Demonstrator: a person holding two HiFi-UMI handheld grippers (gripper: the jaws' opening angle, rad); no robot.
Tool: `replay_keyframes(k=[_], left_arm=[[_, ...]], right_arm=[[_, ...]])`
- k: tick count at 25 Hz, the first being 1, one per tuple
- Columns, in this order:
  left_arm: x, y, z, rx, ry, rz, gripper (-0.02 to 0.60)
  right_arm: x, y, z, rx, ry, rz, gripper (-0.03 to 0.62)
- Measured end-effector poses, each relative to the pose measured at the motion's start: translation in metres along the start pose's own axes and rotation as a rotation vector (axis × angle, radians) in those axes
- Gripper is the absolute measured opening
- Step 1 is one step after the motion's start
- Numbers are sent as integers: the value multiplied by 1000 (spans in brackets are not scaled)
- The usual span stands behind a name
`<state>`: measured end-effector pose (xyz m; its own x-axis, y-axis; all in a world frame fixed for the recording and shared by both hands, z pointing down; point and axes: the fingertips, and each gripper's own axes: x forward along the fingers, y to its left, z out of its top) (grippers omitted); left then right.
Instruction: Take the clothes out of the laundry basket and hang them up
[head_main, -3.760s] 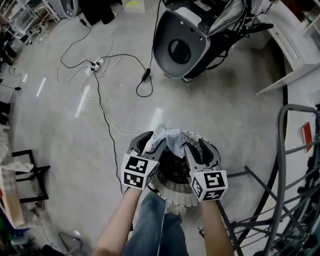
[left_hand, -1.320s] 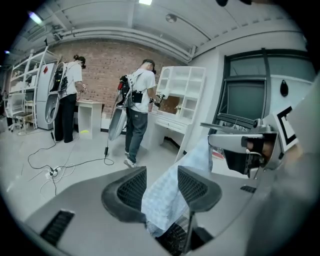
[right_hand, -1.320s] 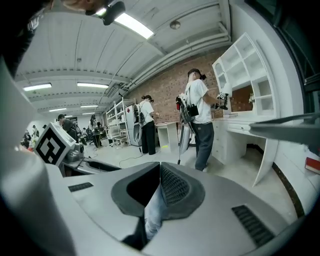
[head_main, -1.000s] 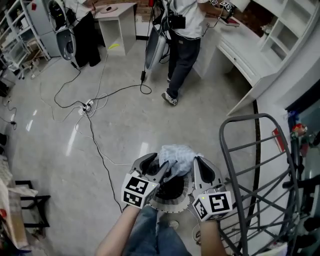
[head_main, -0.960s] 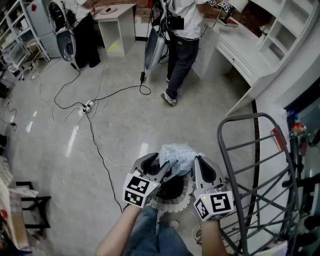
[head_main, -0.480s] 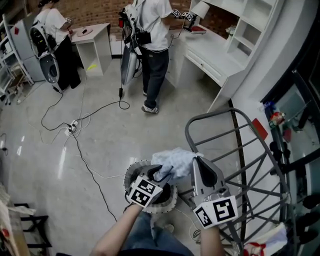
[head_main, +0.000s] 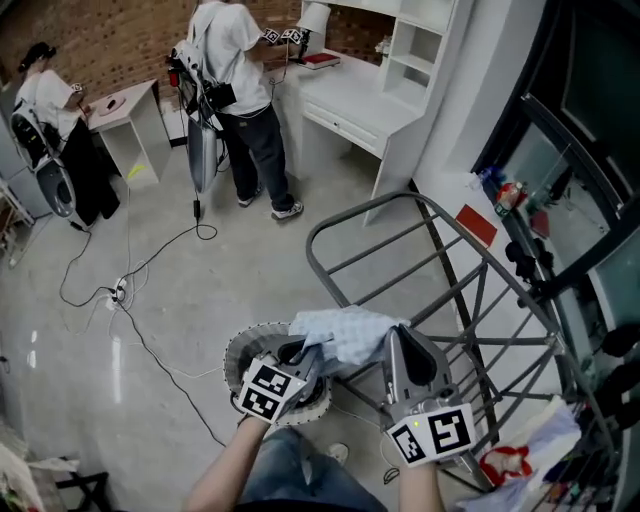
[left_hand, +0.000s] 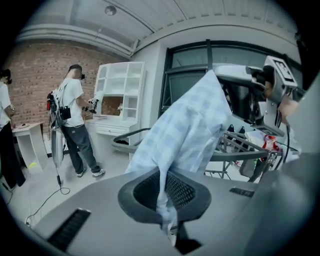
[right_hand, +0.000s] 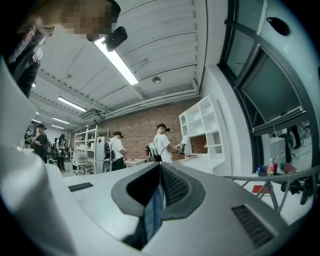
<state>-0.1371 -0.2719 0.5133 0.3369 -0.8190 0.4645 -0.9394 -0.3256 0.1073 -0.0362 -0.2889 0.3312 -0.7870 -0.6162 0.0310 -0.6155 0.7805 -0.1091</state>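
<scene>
Checked cloth (head_main: 345, 335) hangs over the laundry basket (head_main: 238, 350) on the floor. Our left gripper (head_main: 305, 355) has just closed its jaws on one edge, and our right gripper (head_main: 400, 338) pinches another edge tight, beside the grey drying rack (head_main: 365, 207).

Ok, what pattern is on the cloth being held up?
The cloth has a pale blue and white check, clearest in the left gripper view.
</scene>
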Motion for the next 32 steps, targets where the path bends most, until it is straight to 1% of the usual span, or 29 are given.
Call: replay_keyframes(k=[3, 6, 8, 11, 13, 15, 20, 24, 27, 32], left_arm=[[-10, -20, 22, 21, -42, -20, 26], [-18, -48, 56, 22, -102, -55, 26], [-20, -73, 83, 39, -140, -106, 26], [-15, -116, 122, 110, -192, -182, 26], [-11, -143, 143, 113, -234, -226, 26], [-5, -168, 158, 123, -260, -255, 26], [16, -222, 174, 159, -275, -312, 26], [26, -257, 178, 174, -276, -334, 26], [33, -279, 184, 196, -278, -342, 26], [49, -301, 193, 203, -270, -358, 26]], right_arm=[[-33, -15, 2, 4, -4, -68, 11], [-67, -34, 5, -17, 8, -130, 11], [-93, -51, 7, -31, 14, -181, 11], [-136, -81, 11, -37, -2, -289, 11], [-163, -100, 15, -47, -12, -348, 11], [-186, -115, 20, -53, -18, -394, 11], [-233, -142, 28, -76, -26, -484, 11], [-267, -161, 29, -80, -22, -533, 11], [-289, -175, 28, -79, -17, -562, 11], [-307, -194, 28, -79, -8, -601, 11]])
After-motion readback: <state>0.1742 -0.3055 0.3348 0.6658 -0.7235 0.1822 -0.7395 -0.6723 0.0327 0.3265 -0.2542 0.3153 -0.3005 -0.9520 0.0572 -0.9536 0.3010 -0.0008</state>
